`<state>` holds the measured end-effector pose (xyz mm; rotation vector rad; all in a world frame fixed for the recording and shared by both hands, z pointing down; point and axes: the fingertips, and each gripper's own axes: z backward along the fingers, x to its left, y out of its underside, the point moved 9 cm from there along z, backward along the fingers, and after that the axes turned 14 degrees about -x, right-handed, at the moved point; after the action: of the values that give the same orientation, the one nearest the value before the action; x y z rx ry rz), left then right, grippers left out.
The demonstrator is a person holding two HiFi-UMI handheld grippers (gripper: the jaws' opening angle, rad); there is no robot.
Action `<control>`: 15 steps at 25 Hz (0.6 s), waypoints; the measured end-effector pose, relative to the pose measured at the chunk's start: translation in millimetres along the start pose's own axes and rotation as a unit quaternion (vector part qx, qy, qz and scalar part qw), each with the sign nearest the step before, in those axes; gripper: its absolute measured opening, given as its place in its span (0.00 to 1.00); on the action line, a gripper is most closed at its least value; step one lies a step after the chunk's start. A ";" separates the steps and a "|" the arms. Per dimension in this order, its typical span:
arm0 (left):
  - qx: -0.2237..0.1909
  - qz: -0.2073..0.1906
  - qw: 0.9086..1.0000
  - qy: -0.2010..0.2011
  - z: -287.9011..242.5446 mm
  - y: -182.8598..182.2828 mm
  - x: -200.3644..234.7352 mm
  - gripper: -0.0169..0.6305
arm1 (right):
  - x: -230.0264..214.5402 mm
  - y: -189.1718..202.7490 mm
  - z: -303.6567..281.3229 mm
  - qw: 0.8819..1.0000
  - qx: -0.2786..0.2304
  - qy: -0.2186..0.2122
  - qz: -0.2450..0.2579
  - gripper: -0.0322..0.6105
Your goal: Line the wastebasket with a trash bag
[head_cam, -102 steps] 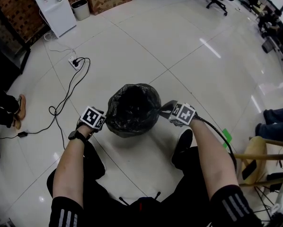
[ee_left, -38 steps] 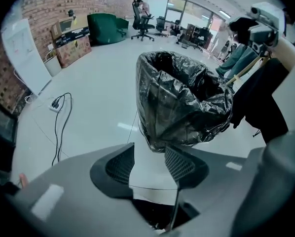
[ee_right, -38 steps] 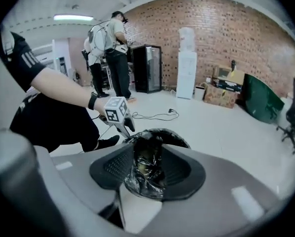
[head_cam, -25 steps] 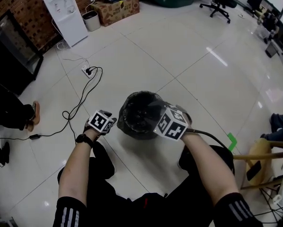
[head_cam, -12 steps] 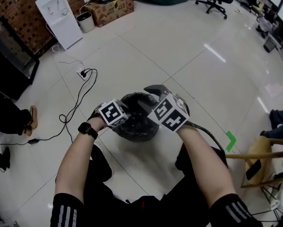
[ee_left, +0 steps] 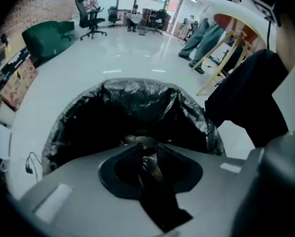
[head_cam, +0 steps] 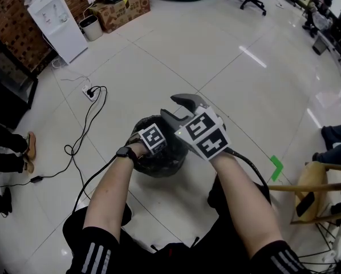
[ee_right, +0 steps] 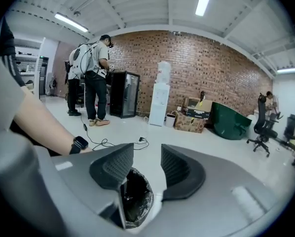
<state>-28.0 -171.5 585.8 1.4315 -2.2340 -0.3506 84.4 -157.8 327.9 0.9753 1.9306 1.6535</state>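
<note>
The wastebasket (head_cam: 150, 164) stands on the floor between my knees, lined with a black trash bag (ee_left: 137, 90) whose edge is folded over the rim. My left gripper (ee_left: 148, 149) points steeply down into the basket's mouth; its marker cube (head_cam: 153, 137) sits over the opening. Its jaws are opening a little, and a crumpled fold of black film lies pinched between the pads. My right gripper (head_cam: 179, 110) is raised above the basket's far side. It is open with nothing between its jaws (ee_right: 147, 157); the lined basket (ee_right: 137, 199) shows below it.
A power strip with a black cable (head_cam: 90, 93) lies on the tiles to the left. A wooden stool (head_cam: 324, 187) stands at the right. A water dispenser (ee_right: 162, 100), a black cabinet (ee_right: 124, 100) and standing people (ee_right: 95, 78) are by the brick wall.
My left gripper moved from the basket's left rim to over its mouth and tipped down into it. My right gripper rose from the right rim to above the basket.
</note>
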 end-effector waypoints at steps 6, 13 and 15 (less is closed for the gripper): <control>0.016 0.024 1.000 0.002 -50.1 6.5 16.2 0.16 | -12.8 -6.1 0.0 0.999 -0.021 0.025 -0.022 0.33; 0.042 0.029 0.999 0.012 -91.4 15.5 25.9 0.16 | -11.3 -4.7 -7.9 0.999 -0.024 0.028 -0.024 0.33; 0.047 0.036 0.998 0.015 -99.6 19.7 27.1 0.16 | -11.8 -6.5 -5.5 0.999 -0.029 0.028 -0.026 0.33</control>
<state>-2.5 -184.4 686.9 1.3893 -2.2983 -0.2027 86.9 -170.5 321.2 0.8585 1.9160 1.7158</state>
